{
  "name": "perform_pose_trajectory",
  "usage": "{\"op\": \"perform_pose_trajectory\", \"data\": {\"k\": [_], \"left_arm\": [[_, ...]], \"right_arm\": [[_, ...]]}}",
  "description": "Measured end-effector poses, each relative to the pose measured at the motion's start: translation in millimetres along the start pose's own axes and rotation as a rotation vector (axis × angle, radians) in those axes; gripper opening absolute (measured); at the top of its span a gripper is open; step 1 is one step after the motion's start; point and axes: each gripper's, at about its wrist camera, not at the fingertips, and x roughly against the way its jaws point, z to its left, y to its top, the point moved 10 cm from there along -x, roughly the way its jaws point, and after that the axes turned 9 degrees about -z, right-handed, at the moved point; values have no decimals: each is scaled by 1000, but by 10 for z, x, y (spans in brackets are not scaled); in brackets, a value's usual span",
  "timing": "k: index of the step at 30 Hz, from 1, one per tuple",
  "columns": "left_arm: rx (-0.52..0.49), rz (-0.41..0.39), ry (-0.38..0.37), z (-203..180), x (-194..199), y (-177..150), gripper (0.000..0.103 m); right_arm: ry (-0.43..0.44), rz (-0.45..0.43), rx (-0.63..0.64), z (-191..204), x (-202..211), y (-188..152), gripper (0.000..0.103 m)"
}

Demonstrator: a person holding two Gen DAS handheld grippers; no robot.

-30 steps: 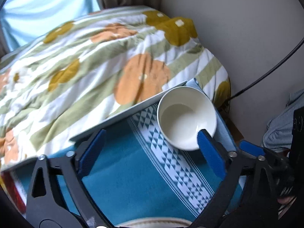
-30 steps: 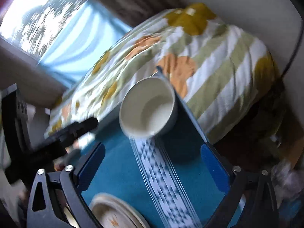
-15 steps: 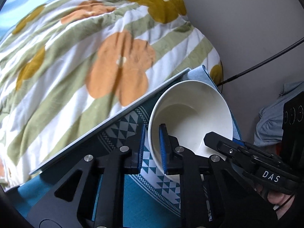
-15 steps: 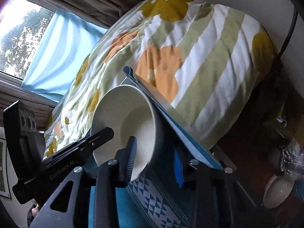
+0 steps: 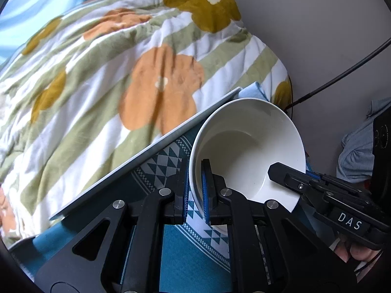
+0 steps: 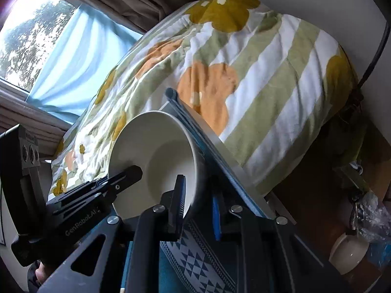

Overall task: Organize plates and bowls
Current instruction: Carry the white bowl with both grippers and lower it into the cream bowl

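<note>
1. White ceramic is the material of the bowl [image 5: 246,151], and this bowl sits at the far corner of the table [image 5: 146,144], close to the edge that faces the bed.
2. Both tools hold the same bowl. The left gripper [image 5: 195,193] is closed on the near-left part of the rim, one pad inside the wall and one outside.
3. The right gripper [image 6: 198,202] is clamped on the opposite part of the rim in the same way, so the bowl lies between the two tools, directly in front of each.
4. The bowl appears tilted, with its opening turned toward the cameras; whether its base touches the cloth cannot be told.
5. Because the two grips are on opposite sides, neither hand is clearly nearer. It seems the coming move must be done by both together, along one line, otherwise the rim may twist in the pads.
6. The surface is a teal tablecloth [image 5: 190,251] with a band of white and dark triangles.
7. Behind the table lies a quilt [image 5: 102,73] with green stripes and orange flowers.
8. A window with a blue curtain [image 6: 70,56] is at the left in the right wrist view, and a pale wall [image 5: 305,24] with a black cable [image 5: 342,75] stands at the right.
</note>
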Motion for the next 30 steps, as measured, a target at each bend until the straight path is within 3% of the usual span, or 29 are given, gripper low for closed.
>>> {"op": "perform_pose_trajectory", "data": {"k": [5, 14, 23, 30], "left_arm": [[30, -45, 37, -23, 341, 34, 8], [121, -173, 111, -128, 1290, -81, 8], [277, -292, 222, -105, 2304, -719, 8], [404, -325, 307, 268, 2958, -1489, 8]], "right_arm": [[21, -10, 75, 211, 233, 41, 18], [108, -42, 237, 646, 903, -17, 18], [221, -18, 441, 1175, 1521, -535, 18], [306, 52, 537, 1642, 1684, -1218, 18]]}}
